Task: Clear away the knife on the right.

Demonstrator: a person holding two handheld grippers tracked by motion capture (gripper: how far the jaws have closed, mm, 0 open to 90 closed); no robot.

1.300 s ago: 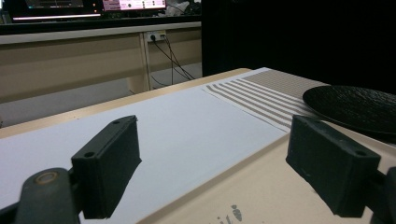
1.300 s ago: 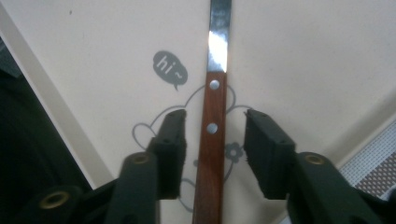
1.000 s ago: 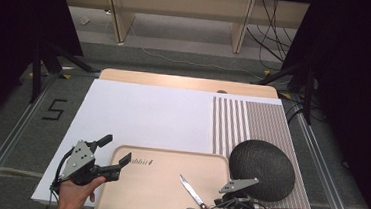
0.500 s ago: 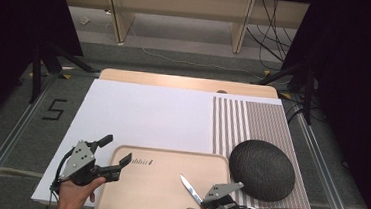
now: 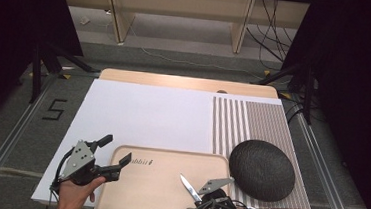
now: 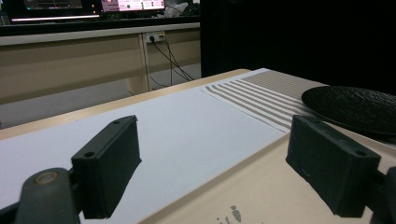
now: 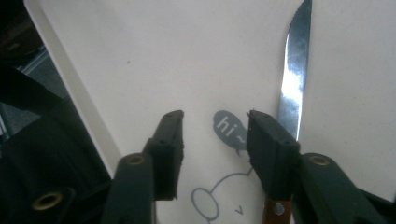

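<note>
Right gripper view: knife lies just right of my part-open, empty jaws, blade pointing away along them.
My right gripper is nearer; knife rests on the pale tray, dark plate beside. Left gripper hovers wide open. Dim room beyond.

overhead view plus two low jaw-level close-ups
</note>
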